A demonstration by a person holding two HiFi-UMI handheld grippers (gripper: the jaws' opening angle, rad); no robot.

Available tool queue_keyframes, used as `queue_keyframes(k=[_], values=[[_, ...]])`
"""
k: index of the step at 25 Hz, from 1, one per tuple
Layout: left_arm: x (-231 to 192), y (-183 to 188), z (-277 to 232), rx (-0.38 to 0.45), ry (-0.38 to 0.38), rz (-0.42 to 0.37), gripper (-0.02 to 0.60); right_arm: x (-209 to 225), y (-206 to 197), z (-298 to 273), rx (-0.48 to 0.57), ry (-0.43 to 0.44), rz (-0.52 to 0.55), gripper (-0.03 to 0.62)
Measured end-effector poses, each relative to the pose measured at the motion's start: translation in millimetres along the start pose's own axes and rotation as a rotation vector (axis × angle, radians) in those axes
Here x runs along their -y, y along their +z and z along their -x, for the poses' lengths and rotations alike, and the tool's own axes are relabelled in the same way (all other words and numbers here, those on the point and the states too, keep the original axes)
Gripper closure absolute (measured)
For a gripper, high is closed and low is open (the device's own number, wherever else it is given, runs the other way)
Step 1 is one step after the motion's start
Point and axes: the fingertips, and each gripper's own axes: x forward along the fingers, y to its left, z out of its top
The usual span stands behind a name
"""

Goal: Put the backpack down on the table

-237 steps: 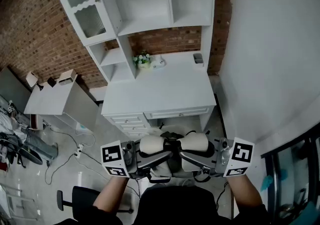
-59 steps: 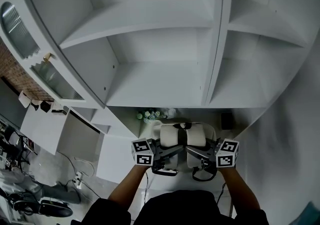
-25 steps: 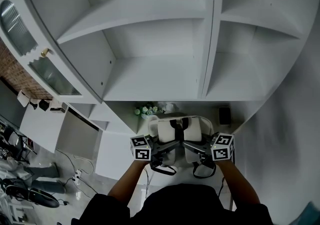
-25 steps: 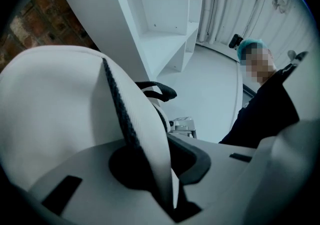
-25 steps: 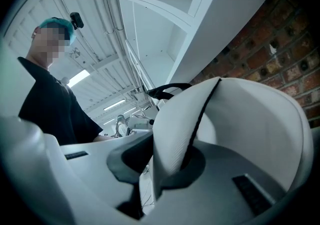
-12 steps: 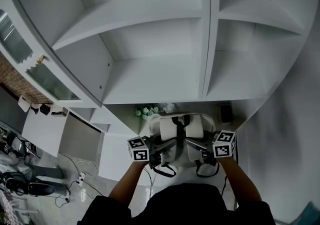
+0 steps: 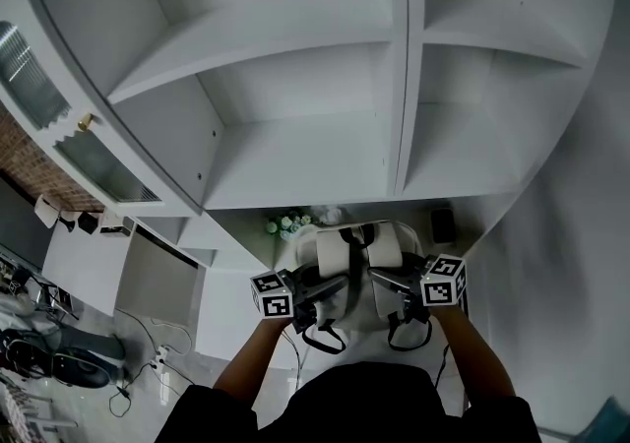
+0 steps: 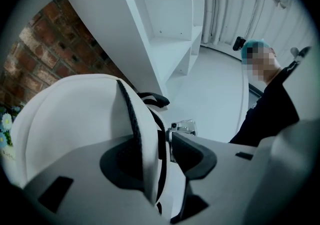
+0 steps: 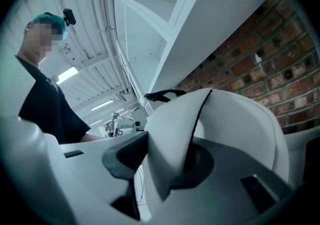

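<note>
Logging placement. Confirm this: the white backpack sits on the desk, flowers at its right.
One thing is wrong: the flowers stand at the left of the backpack, not its right, as the head view shows. The white backpack does sit on the desk.

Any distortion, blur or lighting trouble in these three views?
Head view: heavy fisheye, the shelves bow, but evenly lit and sharp. Left gripper view: dark vignetted corners, backpack fairly sharp. Right gripper view: same vignette, ceiling lights bright without washing out.

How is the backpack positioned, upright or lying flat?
Upright: the backpack rises tall in both gripper views, its black carry handle at the top, and the head view looks down on its top.
</note>
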Motion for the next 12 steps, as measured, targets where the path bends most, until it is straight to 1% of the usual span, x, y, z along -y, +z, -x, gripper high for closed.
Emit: queue_keyframes(k=[4,7,9,12], values=[[-5,-1,6,-0.001,0.032,0.010,0.396,8,-1,9,0.033,-0.050,-0.024,0.427],[-8,-2,10,0.012,0.056,0.014,0.383,11,0,18,0.064,-0.067,-0.050,0.422],[-10,-3,14,0.021,0.074,0.009,0.379,11,1,21,0.066,-0.078,-0.049,0.422],[-16,0,23,0.057,0.128,-0.009,0.373,11,-2,24,0.057,-0.101,-0.033,0.421]])
